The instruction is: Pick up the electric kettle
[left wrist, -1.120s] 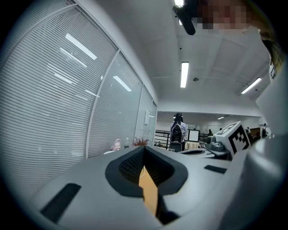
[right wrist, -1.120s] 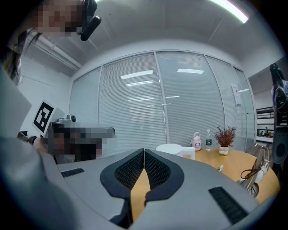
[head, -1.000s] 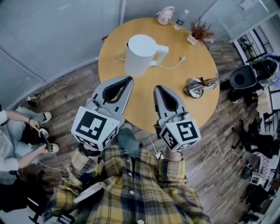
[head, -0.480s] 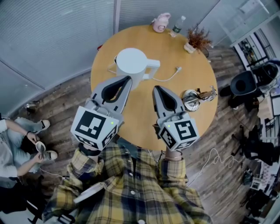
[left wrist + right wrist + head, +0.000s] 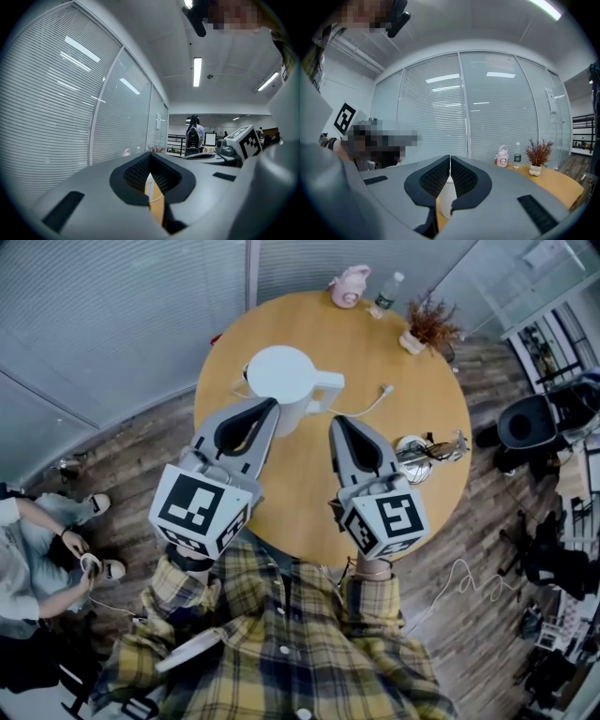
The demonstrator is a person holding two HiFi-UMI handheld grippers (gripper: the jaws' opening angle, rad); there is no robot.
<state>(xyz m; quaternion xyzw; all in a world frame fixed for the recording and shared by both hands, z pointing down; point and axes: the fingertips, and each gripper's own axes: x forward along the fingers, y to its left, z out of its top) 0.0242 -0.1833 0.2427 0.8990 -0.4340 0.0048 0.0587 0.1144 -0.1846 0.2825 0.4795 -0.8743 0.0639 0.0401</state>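
Change: left gripper point(image 5: 271, 403) and right gripper point(image 5: 336, 421) now nearer electric kettle point(image 5: 281, 381) | both pairs of jaws together, empty | must open before grasping

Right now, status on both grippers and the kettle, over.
Left gripper shut, empty; right gripper shut, empty. White electric kettle upright on round table, not gripped. White cable beside it; nothing blocking.

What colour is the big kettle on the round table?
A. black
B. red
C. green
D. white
D: the electric kettle standing on the round wooden table is white all over, lid and handle too.
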